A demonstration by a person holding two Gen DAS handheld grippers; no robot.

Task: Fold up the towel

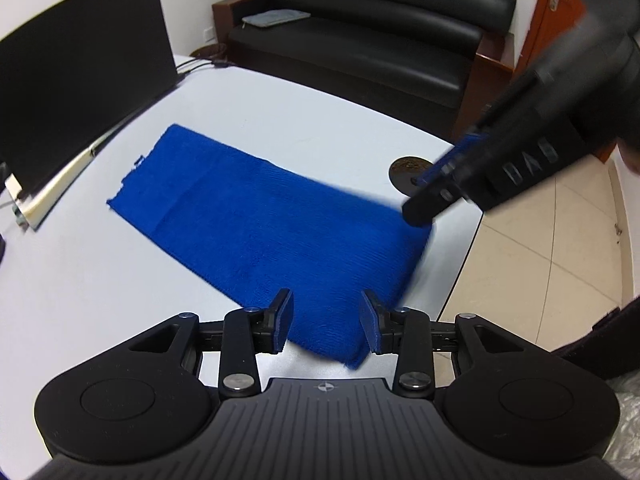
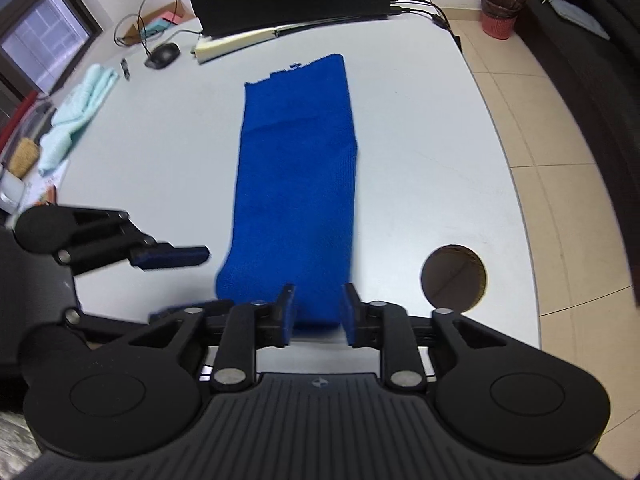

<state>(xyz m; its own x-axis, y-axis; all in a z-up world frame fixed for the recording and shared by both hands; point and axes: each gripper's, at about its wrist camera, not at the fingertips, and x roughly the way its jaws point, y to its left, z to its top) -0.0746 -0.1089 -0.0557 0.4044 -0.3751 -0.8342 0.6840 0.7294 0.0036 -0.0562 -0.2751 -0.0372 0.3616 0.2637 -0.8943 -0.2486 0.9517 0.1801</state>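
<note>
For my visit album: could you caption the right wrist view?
Right gripper poised open over the near end of a folded blue towel on a white table.

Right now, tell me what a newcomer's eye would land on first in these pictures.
The bright blue towel grabs attention first, lying in a long folded strip down the middle of the pale table. Next come the black tongs at its near end: the right tongs stand open astride the towel's end, and the left tongs are open over its near corner. A round hole in the table sits to the right of the towel.
</note>
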